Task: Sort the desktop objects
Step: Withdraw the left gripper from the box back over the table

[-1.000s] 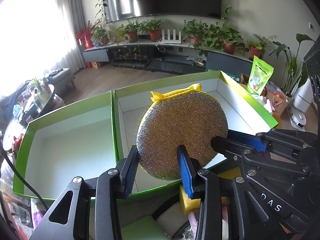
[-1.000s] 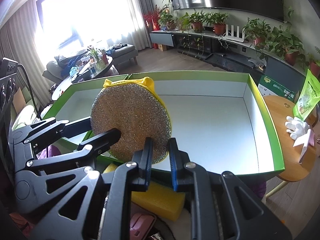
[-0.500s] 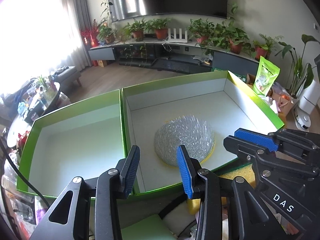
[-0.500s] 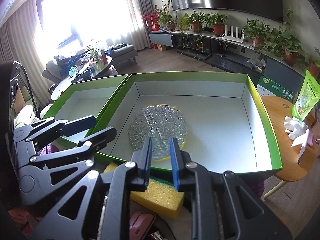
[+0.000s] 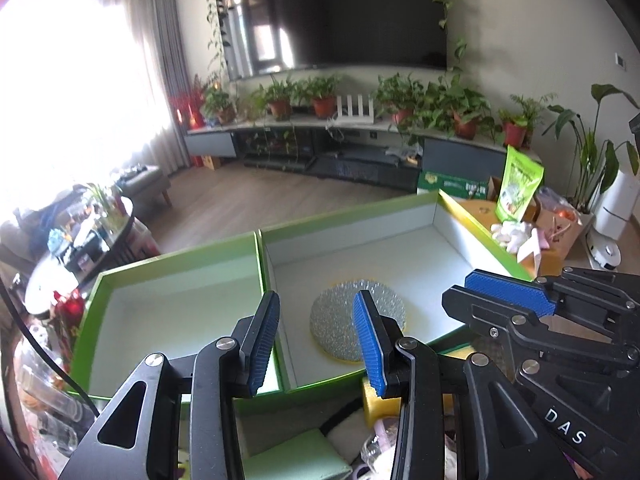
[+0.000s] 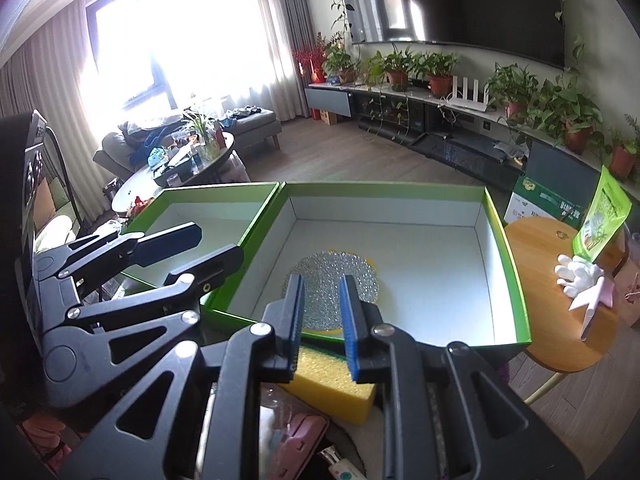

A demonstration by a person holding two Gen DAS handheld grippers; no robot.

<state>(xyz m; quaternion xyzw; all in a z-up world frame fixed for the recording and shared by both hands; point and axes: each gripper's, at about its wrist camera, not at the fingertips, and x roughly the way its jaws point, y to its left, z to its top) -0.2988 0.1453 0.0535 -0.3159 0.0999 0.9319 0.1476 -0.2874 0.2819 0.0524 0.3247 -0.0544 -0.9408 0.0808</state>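
- Scrubber (image 5: 348, 320), a round silver pad with a yellow rim, lies flat on the floor of the right green box (image 5: 472, 216), toward its near wall. Right wrist view shows it the same way (image 6: 332, 280).
- Left box (image 5: 120, 280) sits flush against the right one; nothing shows inside it.
- Writing: "DAS" in white on the right gripper's black body, seen from the left wrist. Print on the green pouch (image 5: 518, 184) and the green carton (image 6: 548, 204) is too small to read.
- Change: a second ago both grippers held the scrubber upright above the right box, gold side to the cameras. Half a second ago it already lay in the box. Both boxes now look smaller and lower in frame.
- Left gripper (image 5: 316, 340): blue pads parted by a moderate gap, nothing between them, touching nothing.
- Right gripper (image 6: 322, 328): pads at a narrow gap, also empty and clear of the box.
- Yellow sponge (image 6: 332, 388) lies on the desk just before the right box's near wall, under the right gripper.
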